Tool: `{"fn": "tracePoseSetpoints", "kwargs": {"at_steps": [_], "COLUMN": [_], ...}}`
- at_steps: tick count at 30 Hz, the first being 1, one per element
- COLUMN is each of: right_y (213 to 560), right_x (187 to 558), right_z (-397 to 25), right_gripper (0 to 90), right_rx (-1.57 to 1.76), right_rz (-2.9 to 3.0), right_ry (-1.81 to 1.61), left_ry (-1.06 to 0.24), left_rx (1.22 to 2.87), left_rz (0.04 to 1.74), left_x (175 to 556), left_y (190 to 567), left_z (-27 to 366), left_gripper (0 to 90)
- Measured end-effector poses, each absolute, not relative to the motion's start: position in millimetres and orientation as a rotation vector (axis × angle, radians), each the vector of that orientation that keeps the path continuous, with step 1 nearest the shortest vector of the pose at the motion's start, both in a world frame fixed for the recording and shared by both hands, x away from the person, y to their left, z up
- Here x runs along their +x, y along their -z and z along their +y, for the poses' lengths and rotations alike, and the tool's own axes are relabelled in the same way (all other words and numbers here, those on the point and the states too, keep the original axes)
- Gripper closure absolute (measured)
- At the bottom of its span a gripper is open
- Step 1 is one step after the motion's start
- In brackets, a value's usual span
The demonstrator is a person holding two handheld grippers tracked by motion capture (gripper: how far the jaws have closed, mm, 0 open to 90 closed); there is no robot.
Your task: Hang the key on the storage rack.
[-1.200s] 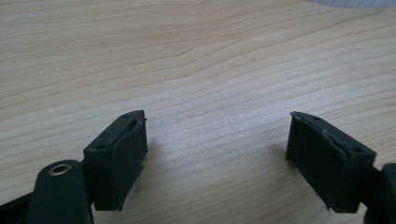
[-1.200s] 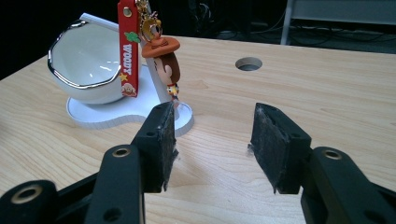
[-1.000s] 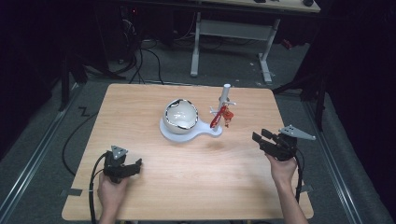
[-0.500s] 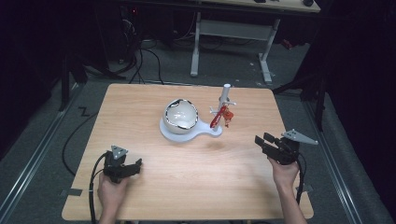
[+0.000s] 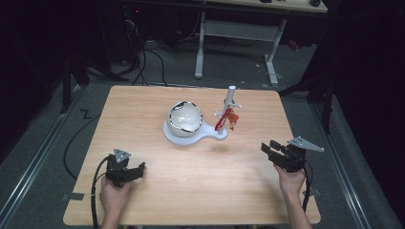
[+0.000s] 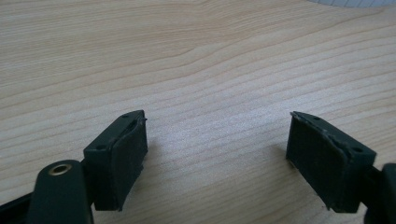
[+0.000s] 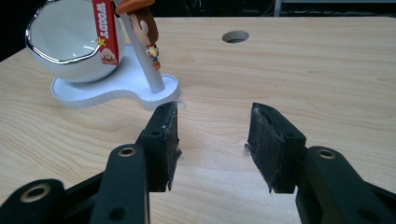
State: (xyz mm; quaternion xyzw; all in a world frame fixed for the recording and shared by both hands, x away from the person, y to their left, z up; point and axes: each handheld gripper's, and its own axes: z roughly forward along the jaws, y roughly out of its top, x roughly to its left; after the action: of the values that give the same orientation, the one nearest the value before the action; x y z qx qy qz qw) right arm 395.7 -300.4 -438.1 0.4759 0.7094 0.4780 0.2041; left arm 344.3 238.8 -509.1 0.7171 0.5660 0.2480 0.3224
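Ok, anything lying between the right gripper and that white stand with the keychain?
Nothing: in the right gripper view, bare wooden table runs from the open right gripper to the white stand holding the keychain.

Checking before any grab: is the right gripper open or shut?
Open. In the right gripper view, the right gripper has its two black jaws standing well apart with bare wooden table between them, holding nothing.

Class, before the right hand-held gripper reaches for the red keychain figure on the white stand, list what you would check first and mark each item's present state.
1. Right hand-held gripper open and empty: ok.
2. Left hand-held gripper open, apart from the stand: ok.
3. Red keychain figure hanging on the white stand: ok.
4. Bare table between right gripper and stand: ok.
5. White bowl seated on the stand's base: ok.
6. How the keychain hooks on: cannot tell.
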Motion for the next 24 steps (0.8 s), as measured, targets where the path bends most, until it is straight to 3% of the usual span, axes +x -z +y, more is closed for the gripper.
{"fn": "tracePoseSetpoints", "kwargs": {"at_steps": [24], "right_y": [477.4], "right_x": [398.1], "right_z": [-289.7], "right_gripper": [50.7], "right_rx": [1.35], "right_rz": [2.069], "right_ry": [-1.108], "left_ry": [-0.651], "left_rx": [1.883], "left_rz": [1.486], "left_x": [344.3], "left_y": [509.1], "left_z": [238.8], "left_gripper": [20.8]}}
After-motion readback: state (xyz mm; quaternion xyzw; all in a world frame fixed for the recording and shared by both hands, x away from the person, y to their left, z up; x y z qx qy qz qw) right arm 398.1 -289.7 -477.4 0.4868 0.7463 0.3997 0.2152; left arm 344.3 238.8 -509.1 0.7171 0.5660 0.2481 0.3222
